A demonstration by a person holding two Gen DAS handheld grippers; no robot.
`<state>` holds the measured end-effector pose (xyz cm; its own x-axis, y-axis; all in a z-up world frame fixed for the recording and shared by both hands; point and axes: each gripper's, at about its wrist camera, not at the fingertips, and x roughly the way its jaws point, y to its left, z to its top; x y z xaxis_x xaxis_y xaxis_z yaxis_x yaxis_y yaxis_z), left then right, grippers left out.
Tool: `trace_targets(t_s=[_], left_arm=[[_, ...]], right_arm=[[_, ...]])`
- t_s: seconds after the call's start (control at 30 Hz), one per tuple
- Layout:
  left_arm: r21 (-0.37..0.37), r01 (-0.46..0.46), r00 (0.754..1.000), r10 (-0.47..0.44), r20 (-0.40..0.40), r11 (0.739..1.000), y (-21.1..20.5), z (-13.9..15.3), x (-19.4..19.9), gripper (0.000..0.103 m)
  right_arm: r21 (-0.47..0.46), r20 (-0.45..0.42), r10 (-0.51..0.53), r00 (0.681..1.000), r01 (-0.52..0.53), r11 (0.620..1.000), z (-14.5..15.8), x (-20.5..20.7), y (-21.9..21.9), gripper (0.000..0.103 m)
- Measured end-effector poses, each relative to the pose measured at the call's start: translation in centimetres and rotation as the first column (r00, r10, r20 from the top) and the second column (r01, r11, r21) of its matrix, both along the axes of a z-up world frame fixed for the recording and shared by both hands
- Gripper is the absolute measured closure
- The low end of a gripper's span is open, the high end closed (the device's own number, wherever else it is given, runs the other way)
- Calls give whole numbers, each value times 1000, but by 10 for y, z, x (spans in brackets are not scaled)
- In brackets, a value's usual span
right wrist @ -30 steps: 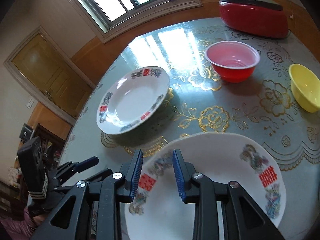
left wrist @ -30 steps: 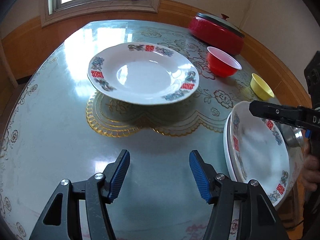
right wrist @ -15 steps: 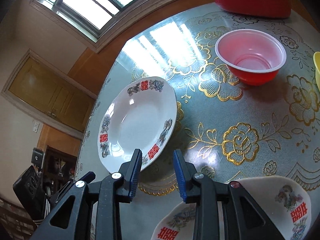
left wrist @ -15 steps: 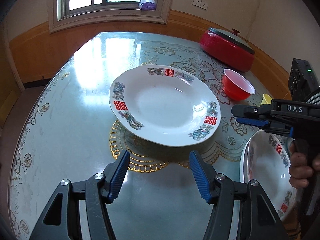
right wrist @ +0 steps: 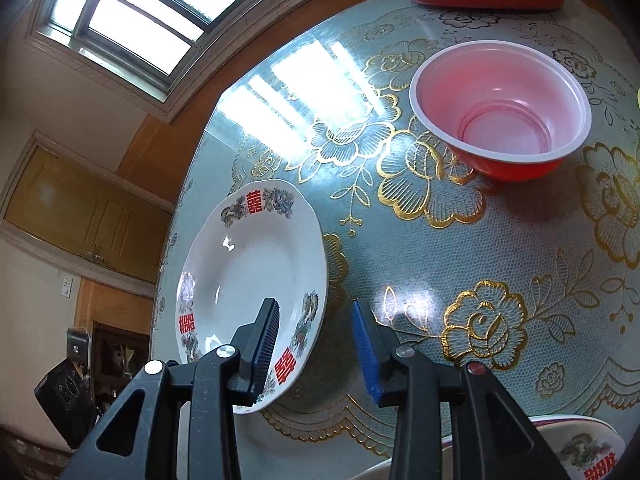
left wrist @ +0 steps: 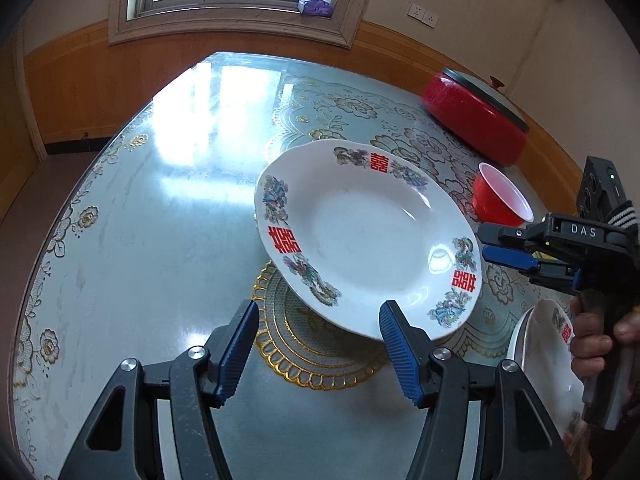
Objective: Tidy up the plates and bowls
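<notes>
A white deep plate with red characters and floral rim rests on a gold doily mid-table. My left gripper is open just short of its near rim, nothing between the pads. My right gripper comes in from the right at the plate's rim. In the right wrist view the plate has its rim showing in the gap of the right gripper, whose jaws are opening and whose pads do not press on it. Another matching plate lies at the table's right edge, also seen as a plate.
A red plastic bowl stands beyond the plate to the right, and a lidded red pot sits farther back. The glass-topped table has a floral cloth. A hand holds the right gripper's handle.
Both grippers have closed in on the middle plate. The right one has left the plate at the table's edge and swung left, and its jaws stand wider.
</notes>
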<state>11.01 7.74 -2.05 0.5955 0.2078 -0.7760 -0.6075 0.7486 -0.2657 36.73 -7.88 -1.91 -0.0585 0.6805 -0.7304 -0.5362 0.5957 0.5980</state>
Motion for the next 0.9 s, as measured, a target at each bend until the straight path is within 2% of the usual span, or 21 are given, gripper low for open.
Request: trace_targets(t_s=[0.2,0.4,0.57,0.63,0.73,0.8,0.9], left_arm=[[-37,-19,998,21,58,999,31,2,1,39],[-36,-18,997,20,70,999,53,-2,17,41],[-43,9,999,-6,53,999,66,-12,36,63],[-50,19,999,-17,46,999,69,-16,44,68],[-32,23,1000,-23,20,999,71,-22,54,70],[-46,17,1000,-17,-3,999,75,-29,57,75],[-28,24,1000,-24,0,999,71,-29,56,75]], right_arm=[[15,-46,-36,998,36,999,-10,8,8,65],[16,-61,-22,998,23,1000,-16,11,21,65],[-1,-58,15,998,-15,1000,-22,8,40,65],[-18,-45,39,998,-39,999,-24,3,48,66],[-41,-11,52,999,-53,998,-26,1,54,70],[-60,10,63,998,-62,996,-26,-1,57,78],[-85,45,84,995,-80,993,-24,-4,60,80]])
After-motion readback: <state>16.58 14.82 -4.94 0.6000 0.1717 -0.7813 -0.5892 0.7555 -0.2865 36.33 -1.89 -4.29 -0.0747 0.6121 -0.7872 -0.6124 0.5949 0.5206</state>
